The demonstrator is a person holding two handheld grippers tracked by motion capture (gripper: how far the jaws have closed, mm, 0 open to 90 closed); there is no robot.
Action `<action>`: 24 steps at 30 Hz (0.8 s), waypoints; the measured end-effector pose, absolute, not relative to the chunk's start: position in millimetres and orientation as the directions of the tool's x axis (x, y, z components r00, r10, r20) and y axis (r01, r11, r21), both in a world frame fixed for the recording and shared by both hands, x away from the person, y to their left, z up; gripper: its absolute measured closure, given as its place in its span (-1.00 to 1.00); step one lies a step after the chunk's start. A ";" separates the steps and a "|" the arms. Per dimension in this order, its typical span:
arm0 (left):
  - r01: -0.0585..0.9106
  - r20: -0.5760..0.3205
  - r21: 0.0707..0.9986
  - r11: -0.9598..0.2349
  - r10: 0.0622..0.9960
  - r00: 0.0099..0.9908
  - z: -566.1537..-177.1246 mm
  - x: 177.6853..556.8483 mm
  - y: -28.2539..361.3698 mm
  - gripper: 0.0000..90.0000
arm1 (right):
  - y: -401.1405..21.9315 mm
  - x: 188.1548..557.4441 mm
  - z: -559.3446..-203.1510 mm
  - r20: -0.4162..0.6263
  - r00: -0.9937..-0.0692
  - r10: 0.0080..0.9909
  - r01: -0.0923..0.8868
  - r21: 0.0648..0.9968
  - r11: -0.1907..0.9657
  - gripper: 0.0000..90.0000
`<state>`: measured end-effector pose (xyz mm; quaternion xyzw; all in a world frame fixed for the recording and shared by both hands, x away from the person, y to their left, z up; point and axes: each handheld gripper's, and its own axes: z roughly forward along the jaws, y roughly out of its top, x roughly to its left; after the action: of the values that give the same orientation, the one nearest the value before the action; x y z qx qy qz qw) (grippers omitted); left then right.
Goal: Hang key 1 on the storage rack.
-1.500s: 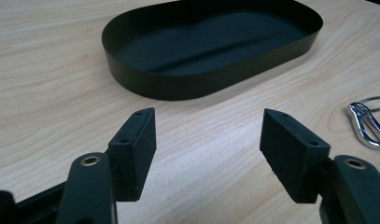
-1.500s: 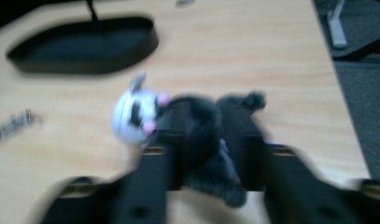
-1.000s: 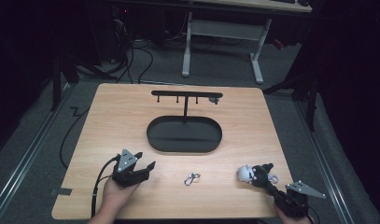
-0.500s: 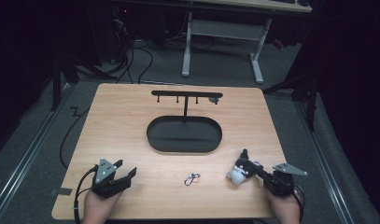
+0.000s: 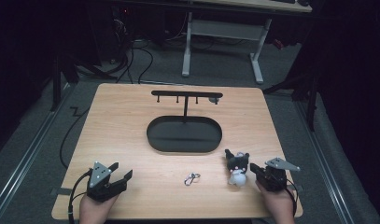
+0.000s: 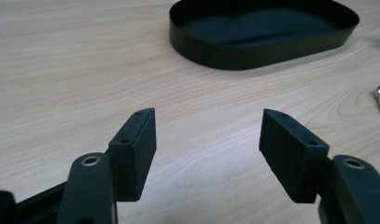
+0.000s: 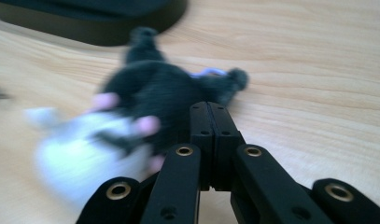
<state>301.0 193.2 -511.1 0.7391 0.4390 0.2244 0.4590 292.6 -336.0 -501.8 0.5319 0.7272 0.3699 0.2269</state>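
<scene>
Near the front right corner of the wooden table (image 5: 122, 121), just in front of the black oval tray (image 5: 184, 135), a small plush toy (image 5: 236, 168) is seen — dark-headed, with a white body. It lies on the wood to the tray's front right, close to its rim but apart from it. The right gripper (image 5: 254, 169) is found just beside the toy, farther from the tray; its jaws are pressed flat together in the right gripper view, their tips tucked against the dark plush (image 7: 164, 88). Whether a strand of the toy is pinched between them cannot be told — the picture is blurred there.

A small metal clasp (image 5: 192, 178) is laid on the table in front of the tray's middle, apart from the toy. The left gripper (image 5: 123, 173) is held well to the tray's front left, jaws spread with bare wood between them. From the tray's far side a black hook rack (image 5: 186, 95) is raised on a post.
</scene>
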 end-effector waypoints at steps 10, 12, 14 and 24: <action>0.426 -0.059 0.870 -0.248 0.805 0.590 -511.7 319.7 164.1 -0.18 | -295.1 249.5 -486.3 0.116 -0.478 0.871 0.557 0.806 0.198 1.00; 0.427 -0.059 0.869 -0.252 0.803 0.594 -512.6 319.9 162.9 -0.18 | -285.3 252.1 -492.5 0.100 -0.495 0.863 0.568 0.789 0.234 1.00; 0.428 -0.060 0.868 -0.253 0.802 0.594 -512.8 319.7 163.3 -0.18 | -282.9 253.8 -494.7 0.102 -0.501 0.860 0.571 0.785 0.240 1.00; 0.436 -0.069 0.866 -0.246 0.804 0.590 -513.3 319.8 166.8 -0.18 | -291.7 261.3 -503.5 0.079 -0.448 0.891 0.599 0.766 0.233 1.00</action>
<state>319.8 166.8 -513.3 0.7636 0.4061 0.2000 0.4605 261.3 -291.7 -503.5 0.4892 0.7614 0.3796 0.1920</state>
